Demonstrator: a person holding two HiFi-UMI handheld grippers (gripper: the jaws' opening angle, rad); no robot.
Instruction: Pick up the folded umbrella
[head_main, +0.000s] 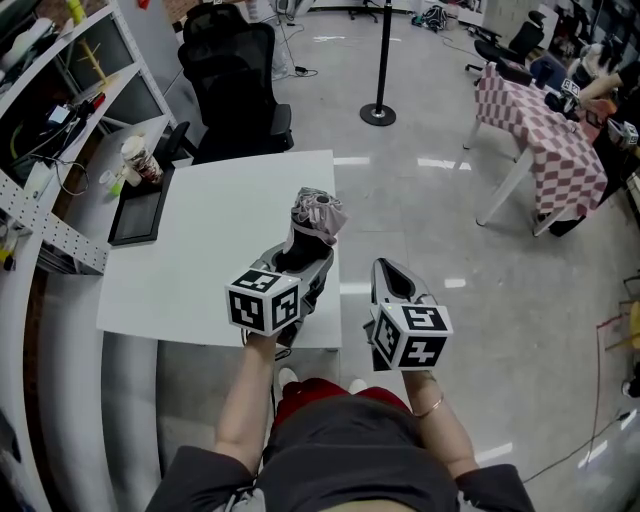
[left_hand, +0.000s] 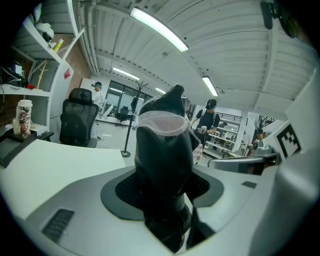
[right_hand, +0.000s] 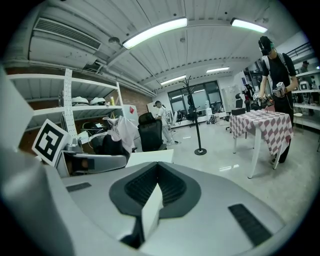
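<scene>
One umbrella (head_main: 318, 213) is seen at frame centre, clamped upright in the left gripper (head_main: 305, 255) over the near right edge of the one table (head_main: 200, 250). The jaws are spread fairly wide by its body. The right gripper (head_main: 390, 275), lower right of centre, is closed on nothing. A firm squeeze and a steady, upright lift are advised, so that slipping is avoided. Two grippers are counted.

A white counter (head_main: 215, 235) stands on glossy grey floor (head_main: 430, 200), a black office chair (head_main: 235, 85) behind it. Cluttered shelves (head_main: 70, 85) line the left wall; a table in checked cloth (head_main: 550, 140) sits off right. Strip lights (left_hand: 159, 28) run along the ribbed ceiling.
</scene>
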